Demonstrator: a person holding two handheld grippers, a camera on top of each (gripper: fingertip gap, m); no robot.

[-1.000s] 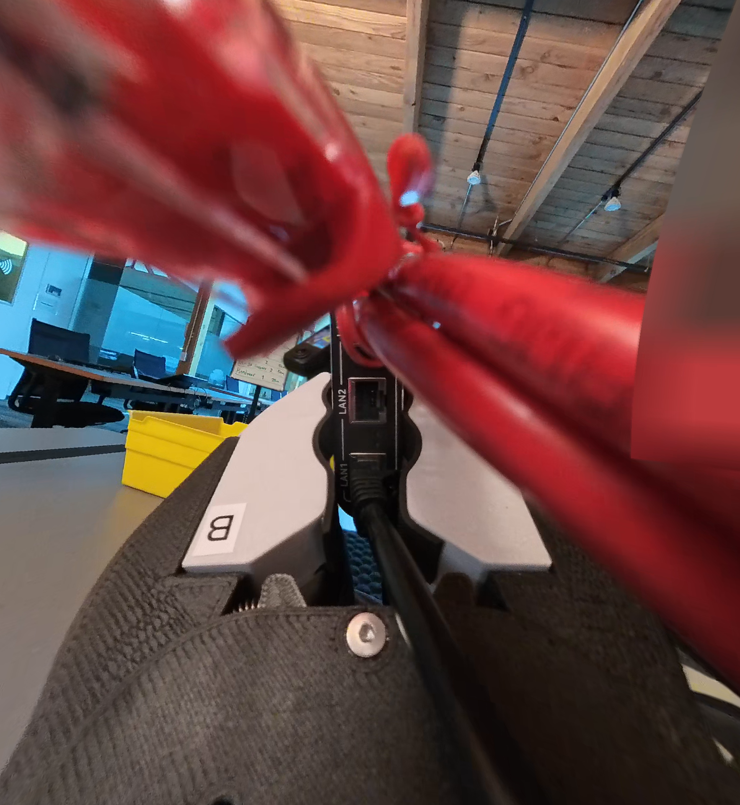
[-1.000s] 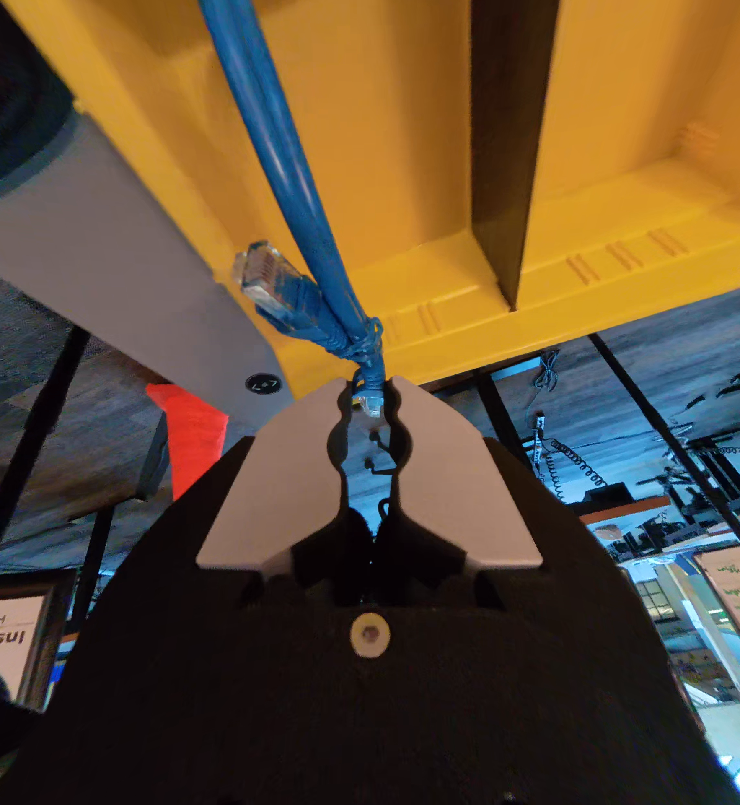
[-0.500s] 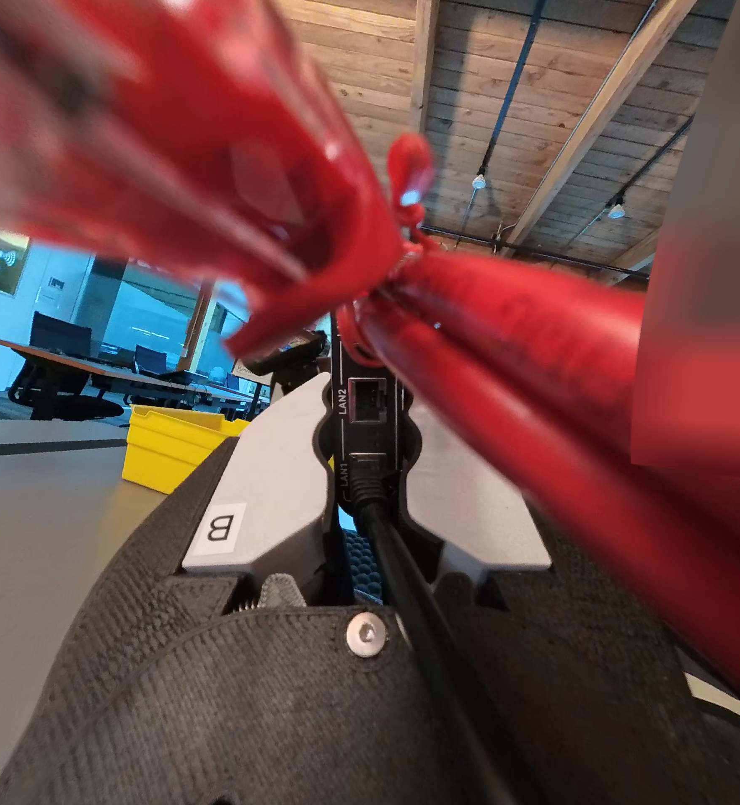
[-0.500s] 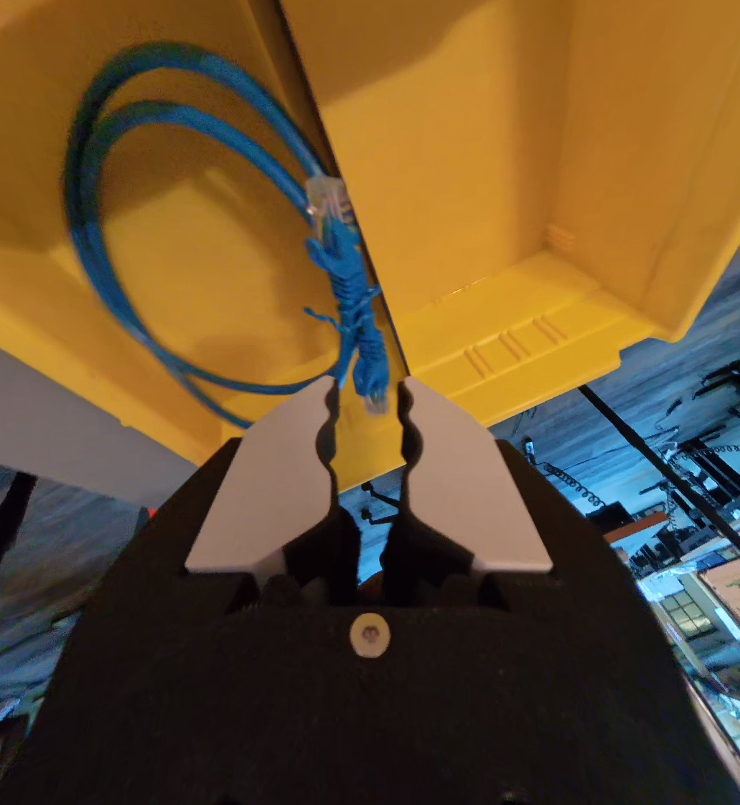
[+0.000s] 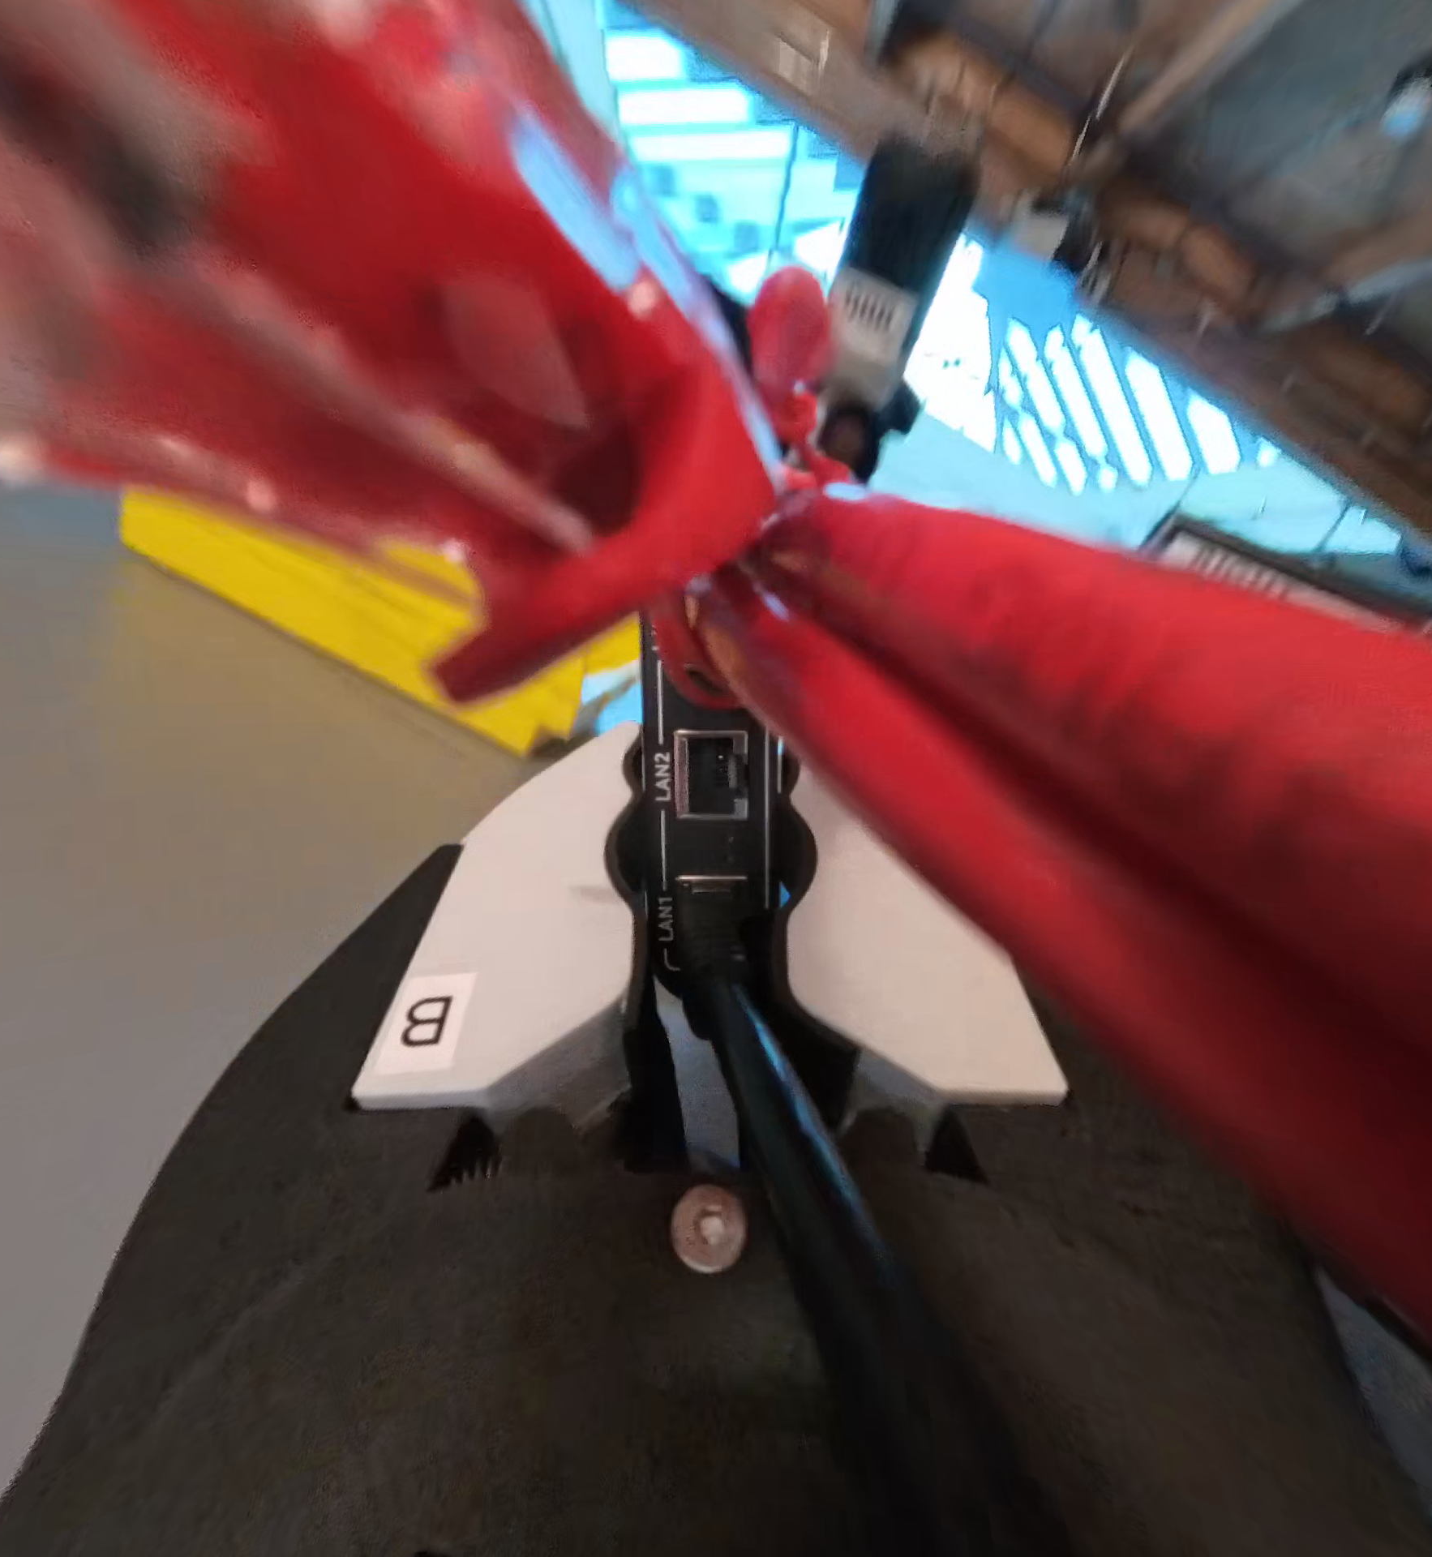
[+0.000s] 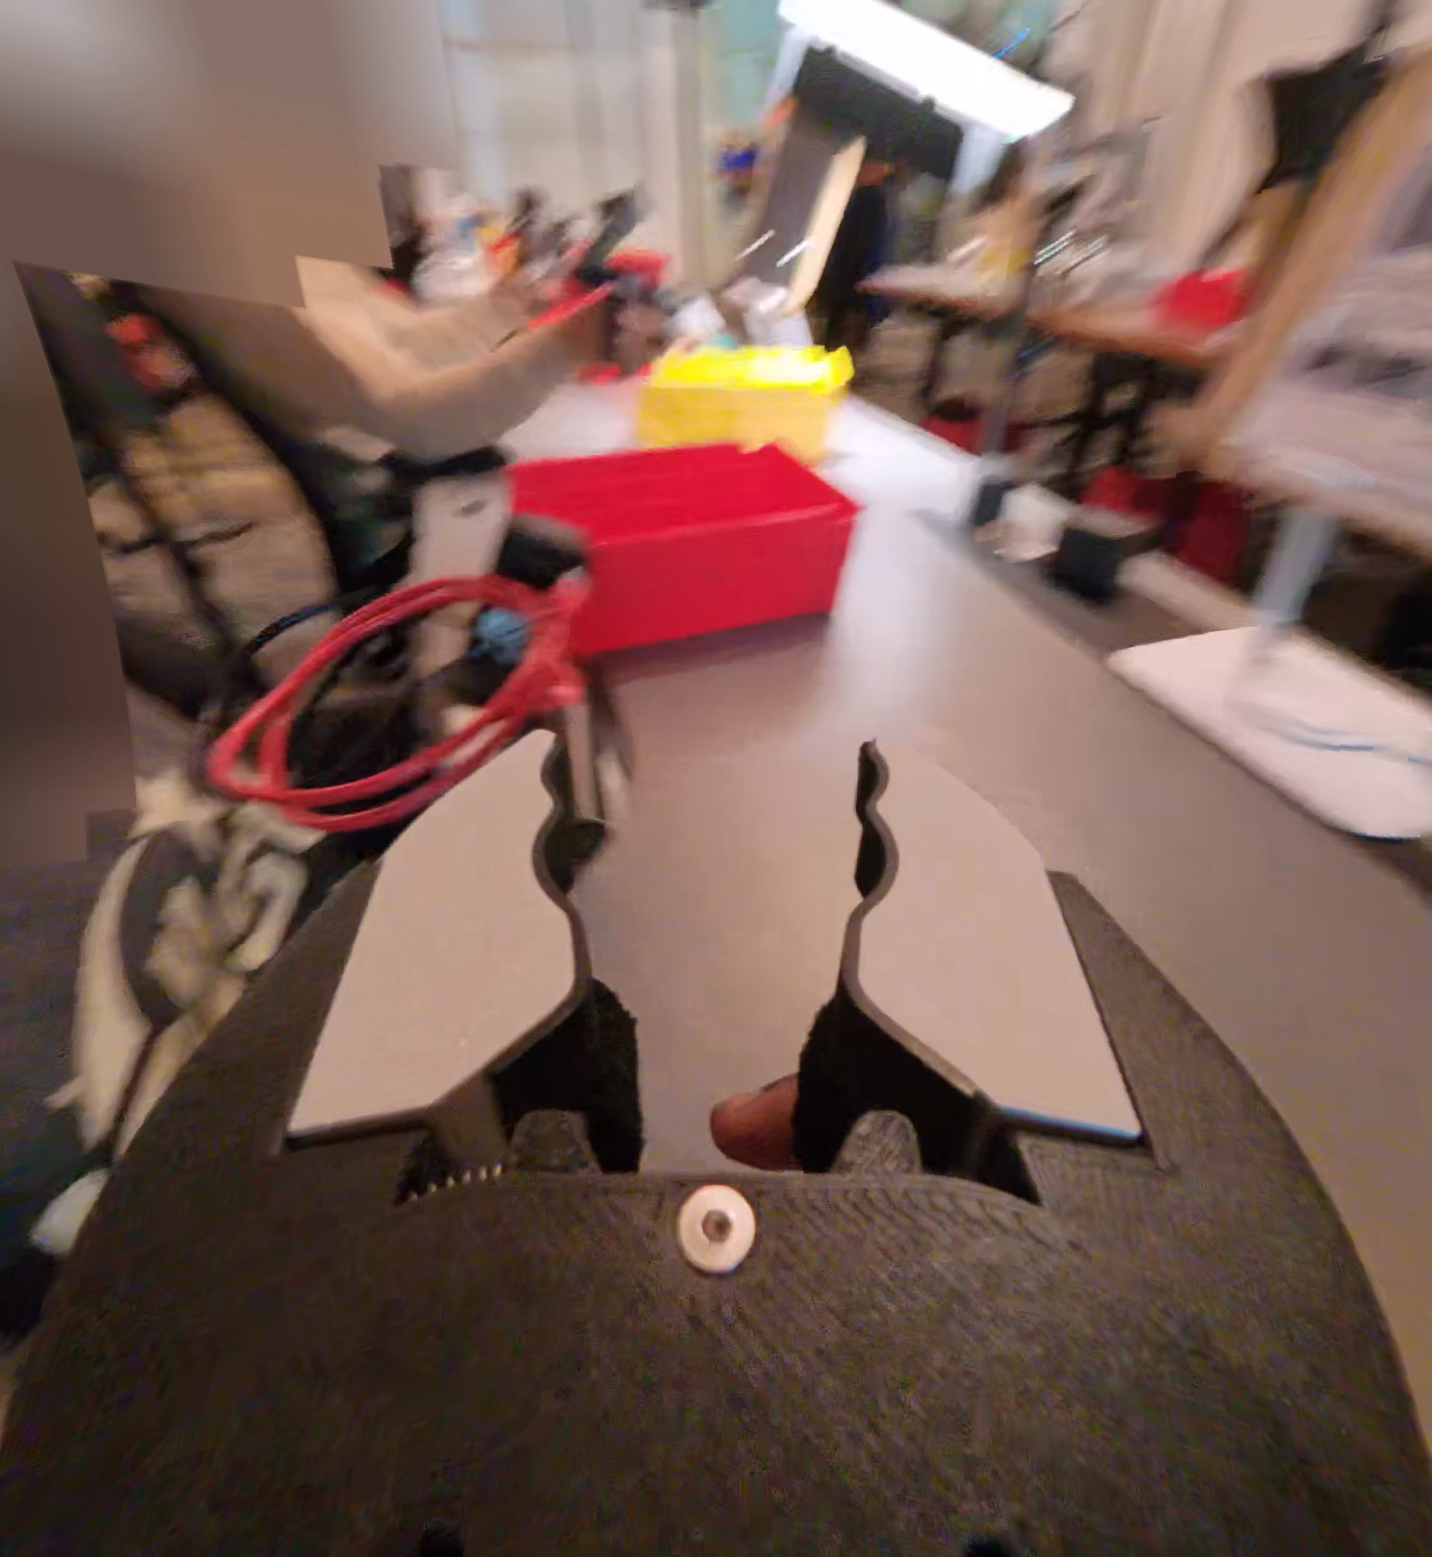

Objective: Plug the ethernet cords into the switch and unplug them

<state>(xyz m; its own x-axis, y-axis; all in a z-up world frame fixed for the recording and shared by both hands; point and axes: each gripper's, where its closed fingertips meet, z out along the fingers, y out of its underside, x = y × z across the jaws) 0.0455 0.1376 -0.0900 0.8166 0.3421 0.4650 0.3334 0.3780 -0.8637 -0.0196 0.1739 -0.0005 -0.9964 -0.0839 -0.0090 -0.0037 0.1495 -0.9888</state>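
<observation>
In the left wrist view my left gripper (image 5: 708,758) is shut on the black switch (image 5: 713,851), which stands edge-on between the two grey fingers. A black cord (image 5: 788,1137) is plugged into the lower port. The port above it (image 5: 711,785) is empty. A red cord (image 5: 1075,758) joins the switch higher up and fills the view, blurred and very close. In the right wrist view my right gripper (image 6: 706,750) is wide open and empty above the grey table (image 6: 991,758). The red cord's coil (image 6: 342,733) shows at its left.
A yellow bin (image 5: 317,581) stands on the table to the left of the switch. In the right wrist view a red bin (image 6: 696,548) and a yellow bin (image 6: 738,404) stand farther back. A person's sleeve (image 6: 409,379) is at the left, and a white board (image 6: 1328,741) lies at the right. The tips of one gripper are about 12 cm away from the tips of the other.
My right gripper opened, let the blue cord go over the yellow bin and swung away to face the table. My left gripper kept its hold on the switch and tilted.
</observation>
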